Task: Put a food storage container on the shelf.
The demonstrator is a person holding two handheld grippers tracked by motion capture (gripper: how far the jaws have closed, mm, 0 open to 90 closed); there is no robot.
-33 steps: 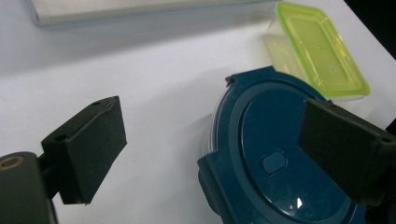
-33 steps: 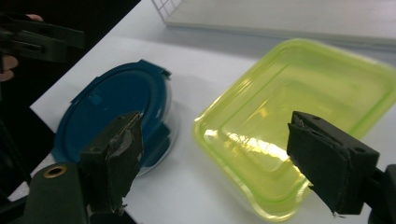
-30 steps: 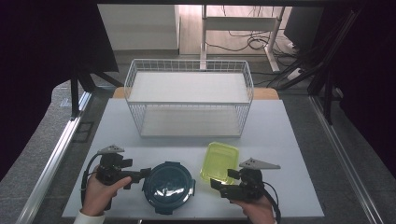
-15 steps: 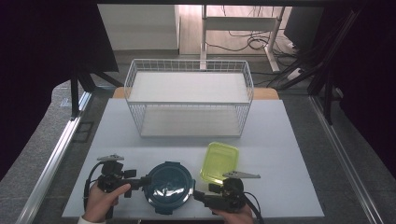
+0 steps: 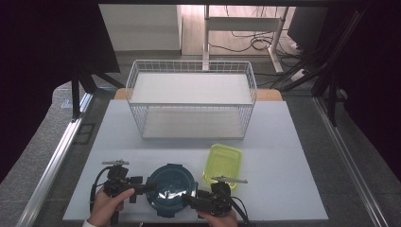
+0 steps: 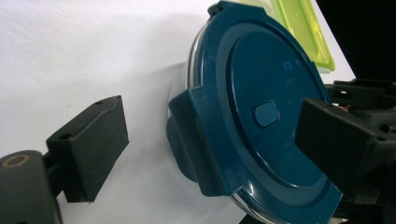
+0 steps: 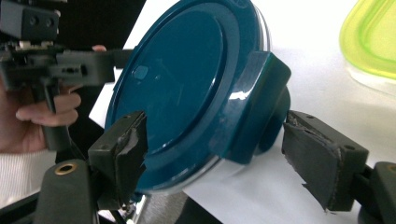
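On the near edge of the white table (image 5: 283, 142), seen from the high view, a round dark-blue lidded container (image 5: 170, 189) sits between both grippers. Left gripper (image 5: 146, 188) reaches in from the left, its tips at the container's left rim, held by a hand (image 5: 106, 205). Right gripper (image 5: 189, 201) reaches in from the near right, its tips at the container's near-right rim. A yellow-green lid (image 5: 223, 163) lies flat just right of and beyond the container. Farther off, at the table's middle, stands a white wire basket (image 5: 191, 101).

Left gripper view: the left gripper (image 6: 205, 135) has its jaws spread wide, straddling a locking tab on the container (image 6: 261, 93). One jaw sits over the lid top, the other out over bare table; neither visibly presses the tab. The yellow-green lid (image 6: 303, 32) shows past the container's far edge.

Right gripper view: the right gripper (image 7: 210, 158) is likewise wide open around another locking tab of the container (image 7: 182, 79). One jaw lies against the lid top near its rim; the other stands clear of the tab with a gap between. The left gripper (image 7: 70, 65) and the hand (image 7: 42, 112) appear across the container. The yellow-green lid (image 7: 373, 37) lies at the upper right.
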